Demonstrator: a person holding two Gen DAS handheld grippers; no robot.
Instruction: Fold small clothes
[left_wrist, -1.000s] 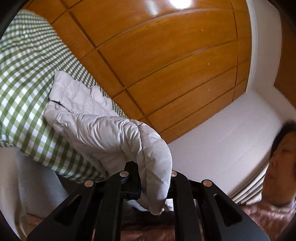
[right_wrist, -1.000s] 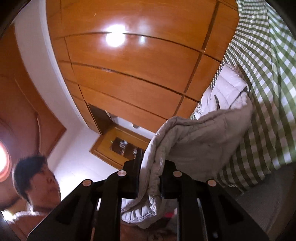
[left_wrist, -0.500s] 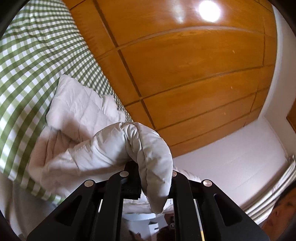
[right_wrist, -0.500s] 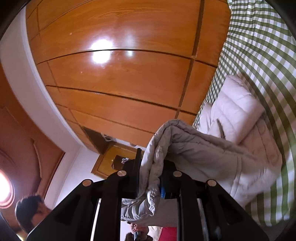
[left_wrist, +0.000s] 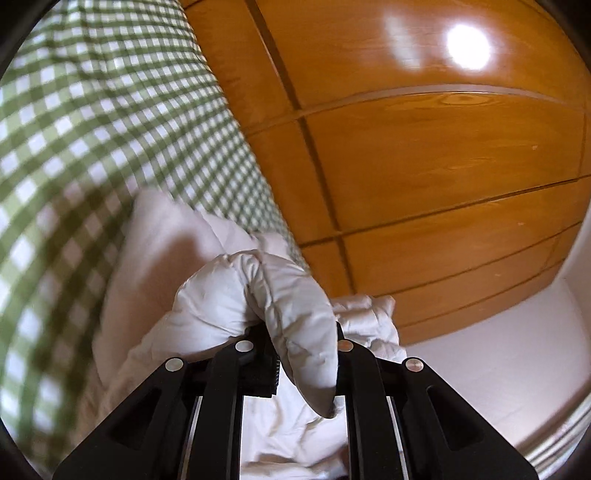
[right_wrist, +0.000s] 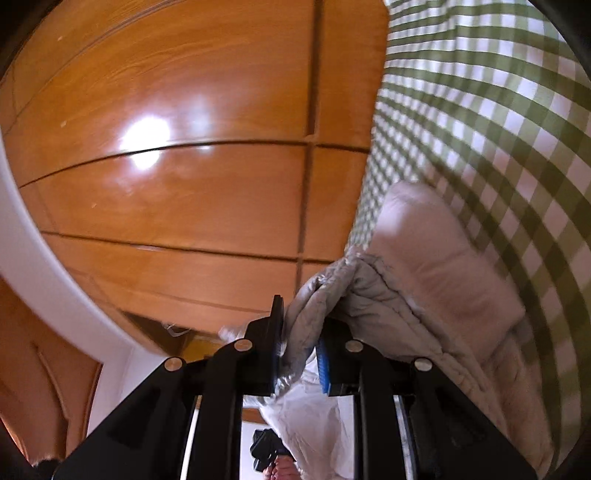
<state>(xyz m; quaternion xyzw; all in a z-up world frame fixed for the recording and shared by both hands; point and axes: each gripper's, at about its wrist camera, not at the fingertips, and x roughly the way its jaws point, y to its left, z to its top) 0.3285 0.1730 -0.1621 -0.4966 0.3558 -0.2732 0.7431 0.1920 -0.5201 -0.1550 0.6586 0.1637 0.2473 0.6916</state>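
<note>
The left claw (left_wrist: 295, 350) is closed on a thick fold of the white quilted jacket (left_wrist: 288, 302), and the padded edge bulges out above and hangs down between its black fingers. The right claw (right_wrist: 301, 354) also pinches the jacket (right_wrist: 436, 266); there the fabric looks grey and it is squeezed between 2 blue pads (right_wrist: 322, 363). The jacket lies on the green and white checked cloth (left_wrist: 92, 122), and both claws hold its near edge raised off the cloth. Behind the cloth there are glossy wooden panels (left_wrist: 424, 155) with a bright light reflected on them. Both views are partly blurred, so the details of the jacket's far part are not clear.
</note>
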